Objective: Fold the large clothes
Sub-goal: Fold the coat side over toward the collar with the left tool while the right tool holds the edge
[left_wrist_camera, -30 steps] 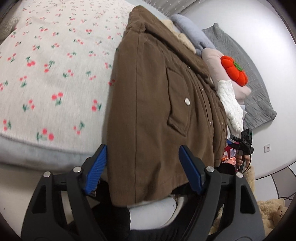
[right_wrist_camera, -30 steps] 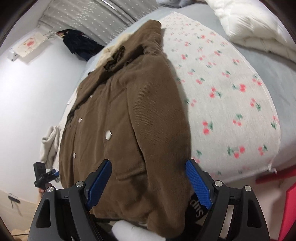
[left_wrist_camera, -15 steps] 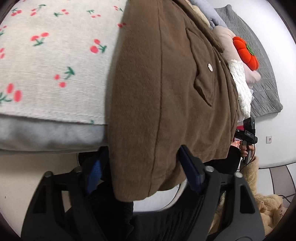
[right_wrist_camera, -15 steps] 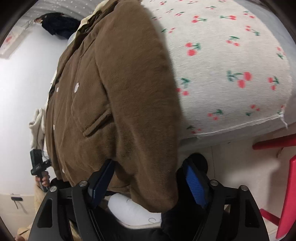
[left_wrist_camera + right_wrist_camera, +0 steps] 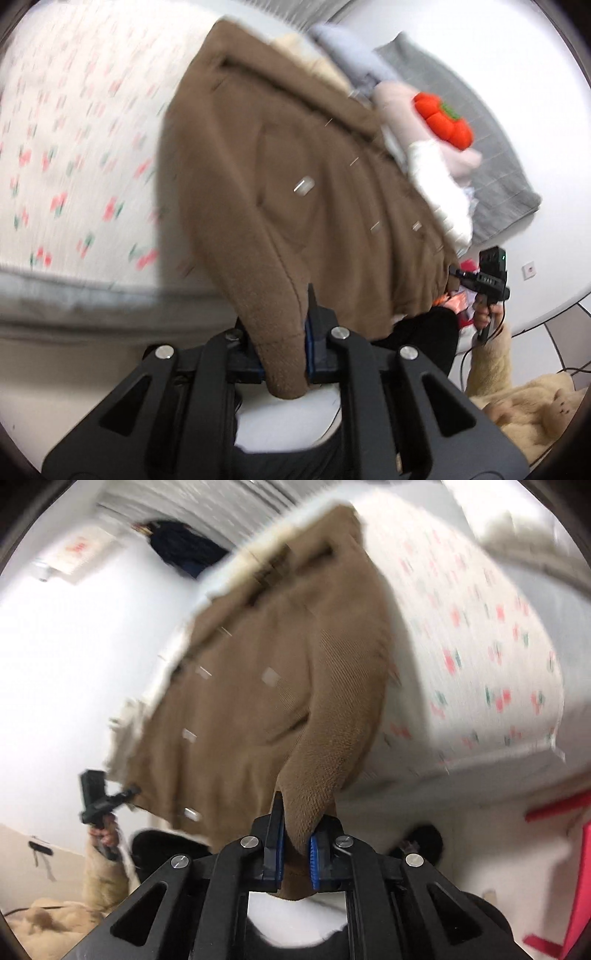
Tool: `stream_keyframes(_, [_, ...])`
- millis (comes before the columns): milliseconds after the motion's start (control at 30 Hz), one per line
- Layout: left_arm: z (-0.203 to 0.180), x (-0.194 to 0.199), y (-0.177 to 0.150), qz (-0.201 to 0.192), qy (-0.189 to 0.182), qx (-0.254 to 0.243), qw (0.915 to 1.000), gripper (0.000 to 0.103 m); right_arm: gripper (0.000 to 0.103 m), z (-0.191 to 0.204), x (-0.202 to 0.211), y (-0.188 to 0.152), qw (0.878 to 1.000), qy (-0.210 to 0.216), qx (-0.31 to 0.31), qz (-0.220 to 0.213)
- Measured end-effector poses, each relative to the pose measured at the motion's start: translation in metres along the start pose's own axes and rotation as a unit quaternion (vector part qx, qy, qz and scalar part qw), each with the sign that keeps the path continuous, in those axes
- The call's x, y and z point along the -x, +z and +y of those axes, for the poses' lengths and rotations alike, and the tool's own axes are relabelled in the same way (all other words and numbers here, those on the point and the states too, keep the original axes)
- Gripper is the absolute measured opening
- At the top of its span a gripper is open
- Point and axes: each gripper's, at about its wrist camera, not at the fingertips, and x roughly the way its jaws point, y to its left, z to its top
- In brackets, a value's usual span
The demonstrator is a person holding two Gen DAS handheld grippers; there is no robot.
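Note:
A brown corduroy jacket (image 5: 314, 184) lies front up on the cherry-print bedspread (image 5: 74, 147), with its hem hanging over the bed's near edge. My left gripper (image 5: 282, 343) grips the hem's left corner; its jaws are closing, and the blue pads (image 5: 308, 332) press the fabric. In the right wrist view the jacket (image 5: 258, 701) runs up the bedspread (image 5: 480, 646). My right gripper (image 5: 295, 838) pinches the hem's right corner tightly between its pads (image 5: 314, 845). Both corners are raised off the bed. Both views are blurred.
Beyond the jacket lie a pile of clothes with an orange pumpkin cushion (image 5: 443, 122) and a grey quilt (image 5: 498, 177). A hand in a fuzzy beige sleeve holds a small black device (image 5: 487, 280) (image 5: 96, 797). A red frame (image 5: 576, 849) stands at the right.
Both grippers stood open around the hem a second ago. Both have since closed on it and lifted, pulling the hem's corners up off the bed's edge.

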Motion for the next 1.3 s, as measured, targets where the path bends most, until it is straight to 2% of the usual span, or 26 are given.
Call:
stream_keyframes(233, [-0.042,0.026,0.041,-0.084,-0.045,-0.017,0.9953,0.016,0.009,0.053,0.039,0.027,0.993,0.047,0.041,-0.103])
stream_keyframes(367, [-0.055,0.043,0.075,-0.132,-0.041,-0.020,0.9901,0.015,0.009,0.077,0.050,0.048,0.986,0.060,0.053,-0.148])
stream_keyframes(500, [-0.061,0.050,0.122,-0.173,-0.043,-0.008,0.9839,0.015,0.009,0.098,0.056,0.087,0.978,0.059,0.061,-0.189])
stream_keyframes(633, [-0.062,0.054,0.167,-0.197,-0.030,-0.014,0.9799,0.015,0.009,0.101,0.068,0.131,0.973,0.059,0.058,-0.214])
stream_keyframes(800, [-0.052,0.044,0.242,-0.221,-0.016,0.005,0.9752,0.015,0.009,0.095,0.071,0.194,0.969,0.043,0.044,-0.240])
stream_keyframes(967, [-0.027,0.013,0.314,-0.247,0.016,0.039,0.9682,0.015,0.009,0.068,0.053,0.273,0.965,0.027,0.010,-0.261])
stream_keyframes(1067, [-0.006,-0.019,0.358,-0.249,0.042,0.053,0.9662,0.016,0.009,0.049,0.034,0.317,0.962,0.015,-0.006,-0.271])
stream_keyframes(1133, [0.009,-0.051,0.388,-0.239,0.049,0.056,0.9682,0.016,0.009,0.033,0.010,0.353,0.962,0.012,-0.017,-0.271])
stream_keyframes(1167, [0.017,-0.072,0.401,-0.229,0.066,0.058,0.9694,0.016,0.009,0.024,-0.006,0.371,0.964,0.016,-0.023,-0.265])
stream_keyframes(1300, [0.055,-0.146,0.430,-0.197,0.126,0.072,0.9697,0.016,0.009,0.000,-0.069,0.422,0.968,-0.035,-0.040,-0.243])
